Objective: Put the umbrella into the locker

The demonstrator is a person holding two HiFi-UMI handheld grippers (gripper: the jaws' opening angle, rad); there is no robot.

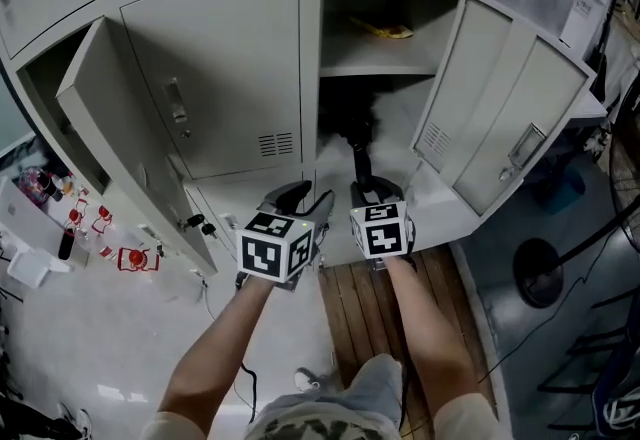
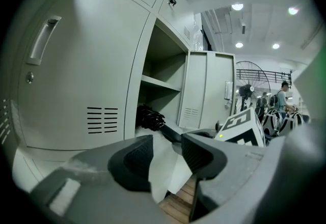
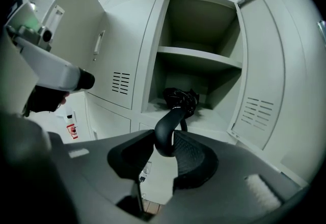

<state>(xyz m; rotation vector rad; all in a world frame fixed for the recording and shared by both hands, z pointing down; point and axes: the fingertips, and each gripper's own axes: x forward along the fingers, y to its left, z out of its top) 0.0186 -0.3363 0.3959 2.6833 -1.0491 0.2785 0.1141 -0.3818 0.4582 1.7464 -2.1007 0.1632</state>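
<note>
The black umbrella [image 1: 352, 118] lies in the lower compartment of the open locker [image 1: 380, 71], its folded canopy [image 3: 181, 99] inside and its curved handle [image 3: 164, 134] sticking out over the sill. My right gripper [image 1: 371, 194] is shut on that handle, which sits between both pads in the right gripper view [image 3: 163, 152]. My left gripper [image 1: 300, 200] hovers just left of it, open, with nothing between its jaws [image 2: 167, 154]. The umbrella's canopy [image 2: 149, 117] also shows past the left jaws.
The locker's door [image 1: 485, 98] swings open to the right, and another locker door [image 1: 115, 133] stands open at the left. A yellow object [image 1: 385, 28] lies on the upper shelf. Wooden slats [image 1: 365, 313] run underfoot. Small red-marked items [image 1: 130, 258] sit on the floor at left.
</note>
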